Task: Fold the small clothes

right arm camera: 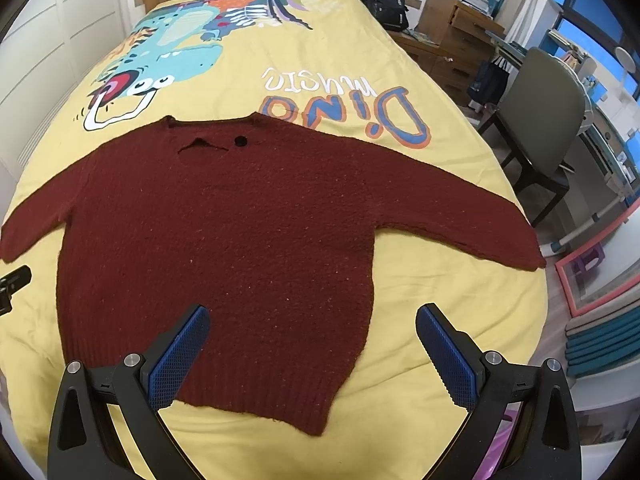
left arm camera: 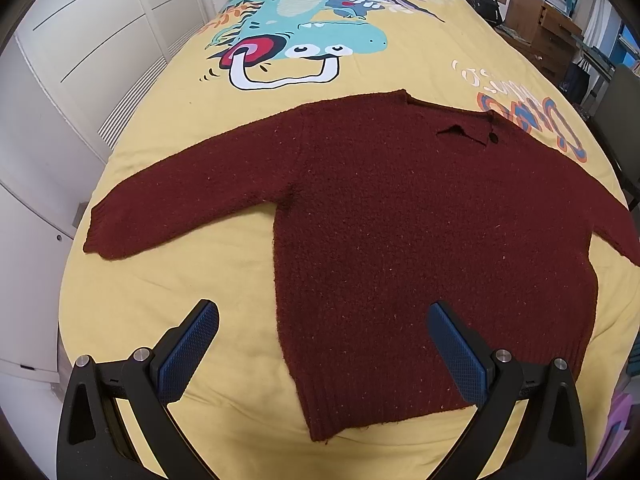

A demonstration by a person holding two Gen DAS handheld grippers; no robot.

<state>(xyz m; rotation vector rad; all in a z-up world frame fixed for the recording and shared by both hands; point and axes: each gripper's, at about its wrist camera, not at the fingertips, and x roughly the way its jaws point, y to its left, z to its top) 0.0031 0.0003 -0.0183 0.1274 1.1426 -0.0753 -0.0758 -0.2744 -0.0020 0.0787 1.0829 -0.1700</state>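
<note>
A small dark red knitted sweater (left arm camera: 420,220) lies flat on a yellow bedspread (left arm camera: 180,288), sleeves spread out to both sides, collar away from me, hem towards me. It also shows in the right wrist view (right arm camera: 224,240). My left gripper (left arm camera: 324,344) is open and empty, held above the sweater's lower left hem corner. My right gripper (right arm camera: 314,346) is open and empty, held above the lower right hem corner. The tip of the left gripper (right arm camera: 12,284) shows at the left edge of the right wrist view.
The bedspread (right arm camera: 400,380) has a dinosaur print (left arm camera: 304,40) and lettering (right arm camera: 344,108). White wardrobe doors (left arm camera: 80,60) stand to the left. A chair (right arm camera: 544,120), wooden drawers (right arm camera: 452,28) and a black backpack (right arm camera: 384,0) stand to the right of the bed.
</note>
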